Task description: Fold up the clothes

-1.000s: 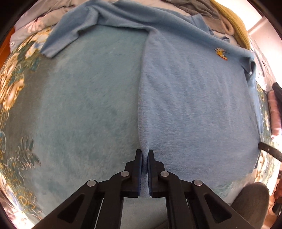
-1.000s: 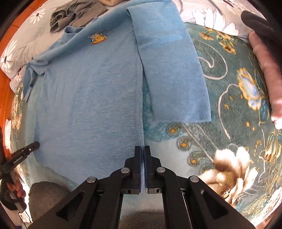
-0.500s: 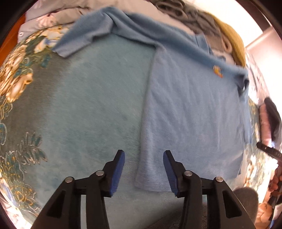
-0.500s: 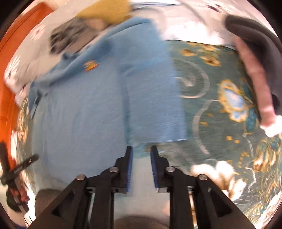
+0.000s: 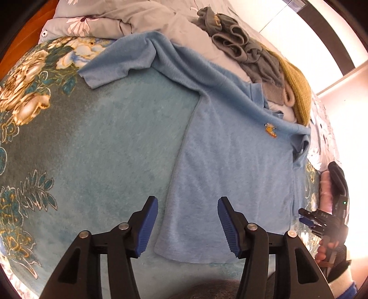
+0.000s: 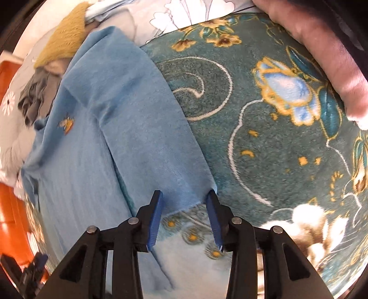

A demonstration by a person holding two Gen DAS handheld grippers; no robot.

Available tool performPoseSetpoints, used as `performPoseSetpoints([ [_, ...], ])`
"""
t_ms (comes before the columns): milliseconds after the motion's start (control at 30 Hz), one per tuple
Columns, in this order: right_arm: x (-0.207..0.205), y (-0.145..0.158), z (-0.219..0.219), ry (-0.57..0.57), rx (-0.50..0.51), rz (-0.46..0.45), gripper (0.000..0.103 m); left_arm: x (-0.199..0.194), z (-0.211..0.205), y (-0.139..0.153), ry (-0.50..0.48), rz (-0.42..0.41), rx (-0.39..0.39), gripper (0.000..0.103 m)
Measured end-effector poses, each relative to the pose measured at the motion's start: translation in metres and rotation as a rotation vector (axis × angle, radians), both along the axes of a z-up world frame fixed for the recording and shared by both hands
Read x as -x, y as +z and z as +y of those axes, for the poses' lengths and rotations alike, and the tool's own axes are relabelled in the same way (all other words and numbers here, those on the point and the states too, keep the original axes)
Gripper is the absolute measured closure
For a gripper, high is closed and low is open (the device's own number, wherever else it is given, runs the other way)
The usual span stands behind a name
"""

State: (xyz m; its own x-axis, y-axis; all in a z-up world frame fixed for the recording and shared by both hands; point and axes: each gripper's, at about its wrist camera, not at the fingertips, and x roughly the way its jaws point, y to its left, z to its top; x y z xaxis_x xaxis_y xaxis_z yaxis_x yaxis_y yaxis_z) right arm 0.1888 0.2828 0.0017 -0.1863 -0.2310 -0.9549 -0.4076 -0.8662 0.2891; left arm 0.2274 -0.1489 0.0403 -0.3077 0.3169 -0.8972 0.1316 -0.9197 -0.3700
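Lying flat on a teal floral blanket [image 5: 96, 147], the light blue shirt [image 5: 230, 165] is spread front-up, a small orange emblem [image 5: 271, 130] showing near its collar. The left gripper [image 5: 188, 226] hangs above the shirt's bottom hem with its jaws wide apart and nothing between them; its 2 blue pads frame the hem's left corner without touching the fabric.

In the right wrist view, the right gripper [image 6: 185, 222] is likewise spread open and empty, and the shirt's sleeve [image 6: 147, 128] lies stretched out along the body of the shirt, its cuff edge sitting right at the tips of the blue pads (whether the far fingertip touches the cuff corner is hard to tell). The other sleeve [image 5: 119, 62] lies angled away from the body, toward the top left of the left wrist view.

Beyond the collar sits a crumpled grey garment [image 5: 241, 46] beside a mustard-yellow knit [image 5: 296, 92], both on a pale flowered sheet [image 5: 128, 16]. A pink rolled cloth [image 6: 322, 57] rests at the blanket's far right edge.
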Motion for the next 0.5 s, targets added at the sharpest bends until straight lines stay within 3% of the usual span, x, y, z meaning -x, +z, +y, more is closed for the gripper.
performPoseSetpoints([
  [100, 0.003, 0.001, -0.004, -0.024, -0.003, 0.015, 0.066, 0.011, 0.003, -0.004, 0.016, 0.007, -0.008, 0.045],
  [167, 0.008, 0.003, -0.009, -0.005, -0.027, 0.013, 0.099, 0.013, 0.001, -0.005, 0.025, 0.009, -0.011, 0.045],
  [333, 0.025, 0.039, -0.02, 0.131, -0.128, 0.085, 0.1, 0.012, -0.009, -0.006, 0.048, 0.01, -0.013, 0.045],
  [433, 0.041, 0.088, -0.013, 0.218, -0.29, 0.179, 0.1, 0.014, -0.021, -0.01, 0.079, 0.008, -0.012, 0.045],
  [500, 0.053, 0.119, 0.014, 0.213, -0.394, 0.212, 0.1, 0.017, -0.029, -0.013, 0.097, 0.006, -0.011, 0.045],
])
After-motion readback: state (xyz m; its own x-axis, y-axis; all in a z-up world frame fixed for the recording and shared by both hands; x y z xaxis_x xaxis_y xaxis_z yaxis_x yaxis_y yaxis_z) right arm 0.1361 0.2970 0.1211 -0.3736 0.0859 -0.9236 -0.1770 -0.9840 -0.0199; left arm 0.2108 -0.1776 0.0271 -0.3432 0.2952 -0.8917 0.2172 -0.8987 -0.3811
